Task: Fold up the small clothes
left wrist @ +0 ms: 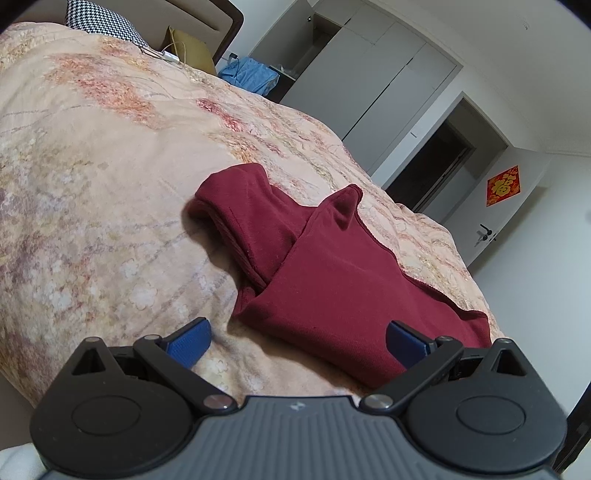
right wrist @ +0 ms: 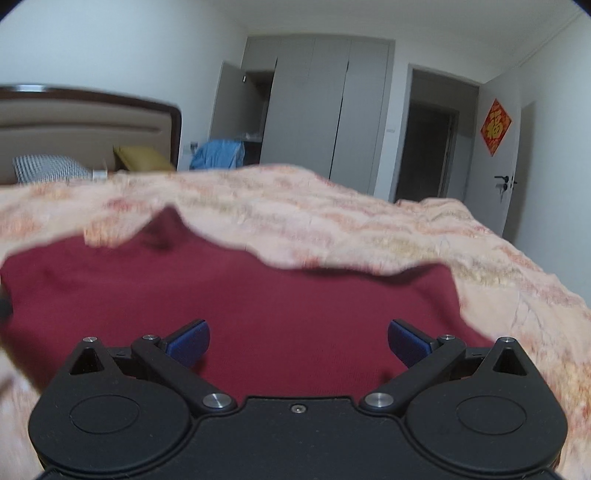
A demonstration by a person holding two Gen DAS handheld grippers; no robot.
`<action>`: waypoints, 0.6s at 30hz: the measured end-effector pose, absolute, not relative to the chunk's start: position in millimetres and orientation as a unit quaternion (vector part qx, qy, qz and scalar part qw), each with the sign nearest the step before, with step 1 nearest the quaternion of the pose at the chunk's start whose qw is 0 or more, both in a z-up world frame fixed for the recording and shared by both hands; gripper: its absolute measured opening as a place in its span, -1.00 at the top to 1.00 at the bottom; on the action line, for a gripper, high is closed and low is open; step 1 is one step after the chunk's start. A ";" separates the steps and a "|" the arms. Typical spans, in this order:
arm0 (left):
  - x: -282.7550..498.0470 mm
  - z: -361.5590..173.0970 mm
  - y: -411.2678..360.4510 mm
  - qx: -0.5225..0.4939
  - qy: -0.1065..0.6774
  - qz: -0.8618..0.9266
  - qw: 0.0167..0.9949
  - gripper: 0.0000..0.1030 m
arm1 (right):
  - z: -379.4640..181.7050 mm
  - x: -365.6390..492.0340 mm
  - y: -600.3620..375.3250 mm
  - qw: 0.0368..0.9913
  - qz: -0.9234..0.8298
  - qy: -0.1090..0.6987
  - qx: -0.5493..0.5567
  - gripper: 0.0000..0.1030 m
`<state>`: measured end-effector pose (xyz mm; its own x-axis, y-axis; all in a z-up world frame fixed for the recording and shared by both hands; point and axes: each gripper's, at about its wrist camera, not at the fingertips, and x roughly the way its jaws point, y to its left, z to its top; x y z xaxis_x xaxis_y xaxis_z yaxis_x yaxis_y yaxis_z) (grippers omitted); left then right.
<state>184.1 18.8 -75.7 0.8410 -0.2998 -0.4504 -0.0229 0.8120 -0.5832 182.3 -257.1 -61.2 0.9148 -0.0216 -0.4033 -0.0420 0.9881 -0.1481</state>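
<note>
A dark red garment [left wrist: 332,280] lies partly folded on the floral bedspread [left wrist: 110,184], one part laid over another with a sleeve end sticking up at the far side. My left gripper [left wrist: 299,343] is open and empty, just above the garment's near left corner. In the right wrist view the same red garment [right wrist: 258,295] fills the foreground. My right gripper [right wrist: 299,343] is open and empty, low over the cloth. That view is blurred.
The bed's headboard [right wrist: 92,122], a checked pillow [left wrist: 103,18] and a yellow cushion [left wrist: 188,48] are at the far end. A blue cloth heap [left wrist: 251,75] sits beside the bed. Grey wardrobes [right wrist: 325,110] and a doorway [right wrist: 428,147] stand beyond.
</note>
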 end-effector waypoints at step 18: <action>180.7 -70.1 8.3 -0.285 0.281 -0.066 0.914 -1.00 | -83.1 163.0 -255.2 0.983 -0.003 0.170 -0.067 -0.99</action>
